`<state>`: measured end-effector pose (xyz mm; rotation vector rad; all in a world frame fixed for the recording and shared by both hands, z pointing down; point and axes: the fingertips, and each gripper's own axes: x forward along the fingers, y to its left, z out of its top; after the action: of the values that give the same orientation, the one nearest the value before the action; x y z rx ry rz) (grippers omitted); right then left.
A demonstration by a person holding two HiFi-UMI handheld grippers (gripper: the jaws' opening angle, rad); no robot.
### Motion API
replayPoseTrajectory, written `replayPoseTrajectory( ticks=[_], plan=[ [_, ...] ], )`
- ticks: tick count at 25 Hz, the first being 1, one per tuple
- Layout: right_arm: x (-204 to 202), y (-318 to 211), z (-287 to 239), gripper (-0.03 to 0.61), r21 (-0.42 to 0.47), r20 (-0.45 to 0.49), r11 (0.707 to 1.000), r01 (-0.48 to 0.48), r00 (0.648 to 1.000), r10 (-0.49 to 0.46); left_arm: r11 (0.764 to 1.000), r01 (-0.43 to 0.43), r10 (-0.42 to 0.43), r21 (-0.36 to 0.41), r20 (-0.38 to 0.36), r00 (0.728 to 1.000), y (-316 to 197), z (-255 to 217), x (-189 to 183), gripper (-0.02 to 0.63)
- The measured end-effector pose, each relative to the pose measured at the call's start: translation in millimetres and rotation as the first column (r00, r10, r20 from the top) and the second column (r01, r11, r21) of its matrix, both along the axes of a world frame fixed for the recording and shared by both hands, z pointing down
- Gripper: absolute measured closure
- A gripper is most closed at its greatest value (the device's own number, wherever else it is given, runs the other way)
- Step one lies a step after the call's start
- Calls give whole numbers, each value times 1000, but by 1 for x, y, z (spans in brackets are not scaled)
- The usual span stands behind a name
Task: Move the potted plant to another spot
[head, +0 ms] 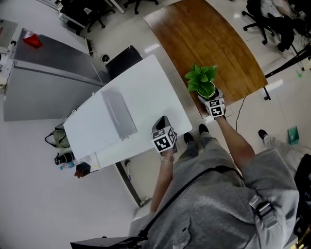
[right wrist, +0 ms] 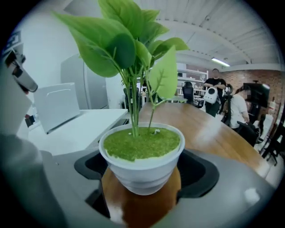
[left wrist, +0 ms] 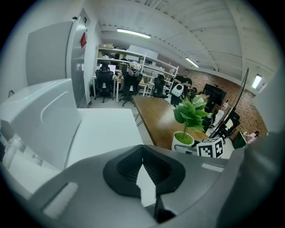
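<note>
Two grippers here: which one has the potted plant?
The right gripper: its fingers are closed on the white pot of the potted plant, above the wooden table. The left gripper has nothing between its fingers.

Office room: white table (head: 146, 87) beside curved wooden table (head: 209, 44), grey cabinet (head: 48, 82), black office chairs (head: 87, 14), pale glossy floor (head: 29, 194), brick wall (left wrist: 209, 82), ceiling strip lights (left wrist: 133, 33).

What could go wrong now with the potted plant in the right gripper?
The right gripper holds the potted plant by the tapered pot below its rim, with tall leaves above, so it could slip or tip. The pot is near the edge of the wooden table; set down there, it might fall off.
</note>
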<state>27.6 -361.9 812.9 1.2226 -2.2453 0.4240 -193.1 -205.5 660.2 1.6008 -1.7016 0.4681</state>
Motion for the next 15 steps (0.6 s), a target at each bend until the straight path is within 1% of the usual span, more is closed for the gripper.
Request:
replayPoseTrajectory(
  ticks=[3, 6, 12, 15],
  plan=[
    [21, -12, 11, 97, 6, 5, 1000, -31, 1000, 31, 999, -37, 38, -17, 7, 999, -1, 3, 18, 598],
    [30, -12, 22, 89, -2, 20, 999, -34, 999, 34, 998, -60, 60, -30, 10, 998, -1, 7, 29, 598],
    [30, 0, 27, 81, -75, 2, 997, 22, 1000, -22, 997, -70, 70, -19, 11, 997, -9, 4, 41, 598],
    [41, 11, 23, 77, -87, 7, 996, 36, 999, -35, 997, -72, 72, -5, 8, 997, -16, 0, 55, 598]
  ],
)
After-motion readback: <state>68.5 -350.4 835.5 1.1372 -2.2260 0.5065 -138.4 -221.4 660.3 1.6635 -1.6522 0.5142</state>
